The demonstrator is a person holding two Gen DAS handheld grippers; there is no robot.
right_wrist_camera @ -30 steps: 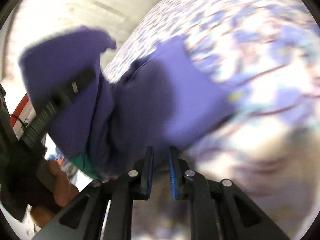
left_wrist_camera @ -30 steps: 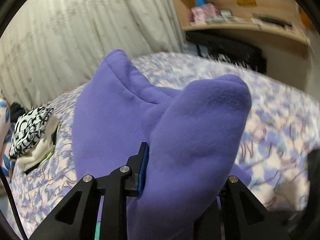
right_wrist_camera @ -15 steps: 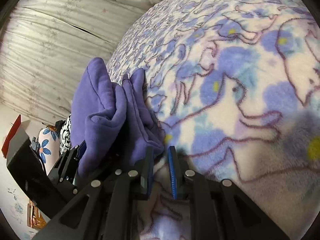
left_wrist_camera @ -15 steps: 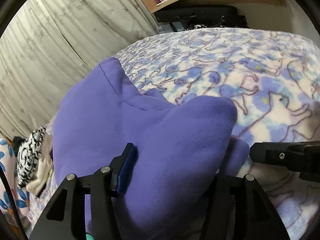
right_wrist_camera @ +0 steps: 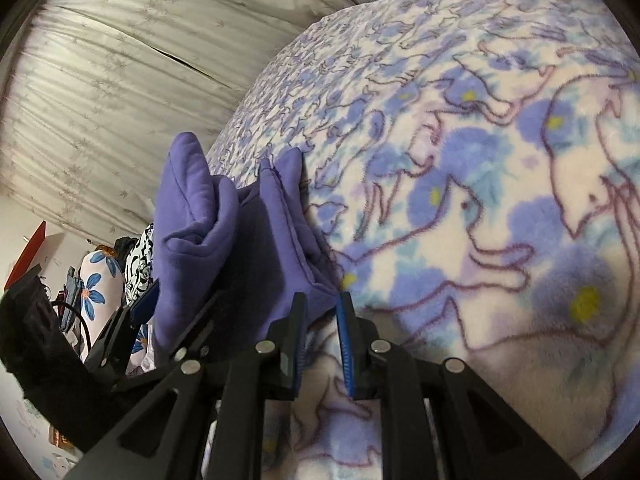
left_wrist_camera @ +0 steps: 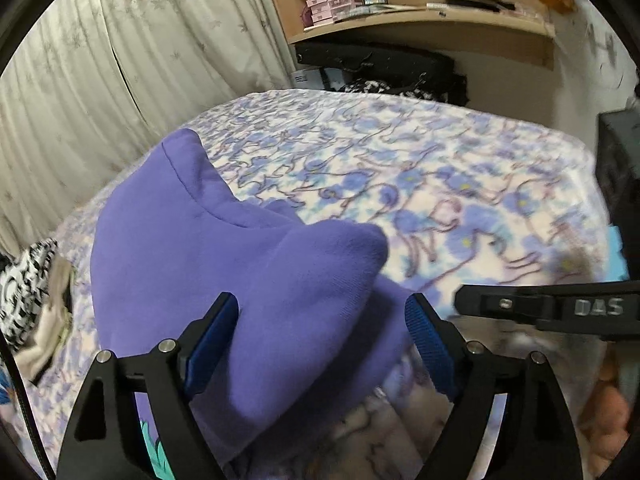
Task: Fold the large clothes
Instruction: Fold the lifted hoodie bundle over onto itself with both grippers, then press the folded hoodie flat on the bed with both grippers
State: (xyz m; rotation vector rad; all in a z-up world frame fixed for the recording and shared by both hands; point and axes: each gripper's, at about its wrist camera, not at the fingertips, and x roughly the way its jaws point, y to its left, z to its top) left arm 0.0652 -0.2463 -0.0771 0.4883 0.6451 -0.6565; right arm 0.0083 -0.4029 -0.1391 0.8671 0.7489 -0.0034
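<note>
A purple fleece garment (left_wrist_camera: 248,280) lies bunched in thick folds on the floral blanket (left_wrist_camera: 440,184). My left gripper (left_wrist_camera: 320,320) straddles its near fold. The jaws are opening, and both blue pads (left_wrist_camera: 212,332) stand off the cloth between them. In the right wrist view the same garment (right_wrist_camera: 200,216) sits at the left, with one left finger (right_wrist_camera: 138,310) beside it. My right gripper (right_wrist_camera: 322,320) is almost closed, with only blanket showing in the thin gap. Its tips rest just short of the garment's lower corner (right_wrist_camera: 316,276).
A black-and-white patterned cloth (left_wrist_camera: 24,280) lies at the bed's left edge. A pale curtain (left_wrist_camera: 120,100) hangs behind, and a wooden shelf (left_wrist_camera: 420,16) with a black bag (left_wrist_camera: 380,64) under it stands beyond the bed. A hand (left_wrist_camera: 608,412) shows at lower right.
The left jaws went from clamped on the purple fold to wide apart, and the garment sank onto the bed. The right gripper stayed nearly closed at the garment's corner.
</note>
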